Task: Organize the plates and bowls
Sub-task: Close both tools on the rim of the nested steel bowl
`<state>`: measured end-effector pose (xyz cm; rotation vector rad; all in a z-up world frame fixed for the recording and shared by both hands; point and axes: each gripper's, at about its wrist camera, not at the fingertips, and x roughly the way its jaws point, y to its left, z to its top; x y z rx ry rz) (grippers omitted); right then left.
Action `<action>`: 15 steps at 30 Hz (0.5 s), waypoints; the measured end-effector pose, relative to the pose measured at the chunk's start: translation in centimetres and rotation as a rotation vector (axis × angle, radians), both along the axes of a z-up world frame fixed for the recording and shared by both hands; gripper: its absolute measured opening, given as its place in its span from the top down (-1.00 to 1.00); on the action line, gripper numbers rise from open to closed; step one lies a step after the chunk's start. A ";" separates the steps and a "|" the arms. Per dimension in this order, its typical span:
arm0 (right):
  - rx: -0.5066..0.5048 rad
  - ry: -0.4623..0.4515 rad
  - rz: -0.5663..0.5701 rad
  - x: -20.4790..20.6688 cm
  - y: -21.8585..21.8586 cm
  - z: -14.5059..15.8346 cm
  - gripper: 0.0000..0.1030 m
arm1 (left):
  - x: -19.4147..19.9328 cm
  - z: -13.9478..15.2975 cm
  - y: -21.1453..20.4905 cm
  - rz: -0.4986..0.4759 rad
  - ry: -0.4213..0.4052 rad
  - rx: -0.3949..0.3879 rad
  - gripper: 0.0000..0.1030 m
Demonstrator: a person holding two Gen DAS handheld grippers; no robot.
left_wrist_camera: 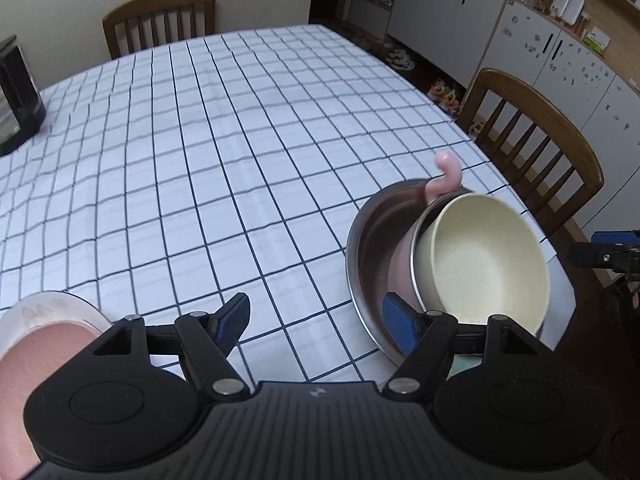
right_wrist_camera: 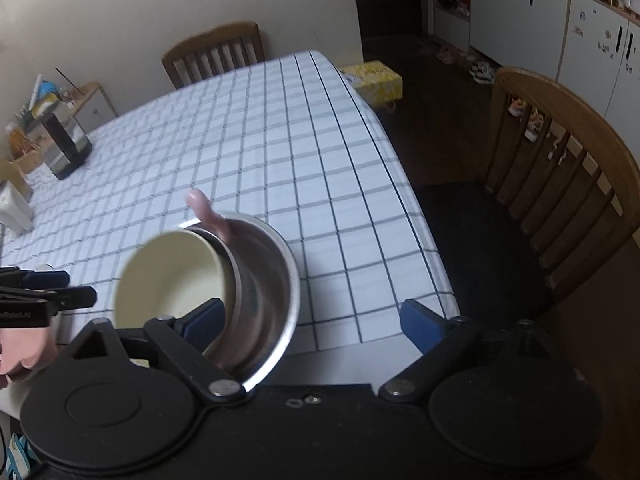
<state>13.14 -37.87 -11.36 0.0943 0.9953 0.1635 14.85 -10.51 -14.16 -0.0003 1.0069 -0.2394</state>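
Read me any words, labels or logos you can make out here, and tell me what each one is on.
"nRobot.AI", cut off at the picture's edge: on the left gripper, seen from the right wrist.
A small emblem, no letters: on the left gripper's body, in its own view.
Print on the yellow box: too blurred to read.
Stickers on the white cabinets: too small to read.

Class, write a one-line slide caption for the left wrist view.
Open left gripper above checked tablecloth; tilted cream bowl nested in steel bowl.
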 end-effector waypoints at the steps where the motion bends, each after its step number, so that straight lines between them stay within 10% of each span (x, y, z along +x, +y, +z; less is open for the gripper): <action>1: -0.001 0.009 -0.002 0.2 -0.1 -0.4 -0.74 | 0.2 -0.4 -0.1 -0.001 0.005 -0.001 -0.41; 10: -0.021 0.115 0.037 2.4 0.9 -4.2 -0.30 | 1.8 -3.3 -1.1 0.001 0.071 -0.017 -0.36; 15: -0.004 0.154 0.061 3.0 1.7 -5.1 0.05 | 2.4 -3.9 -1.6 -0.015 0.122 -0.064 0.12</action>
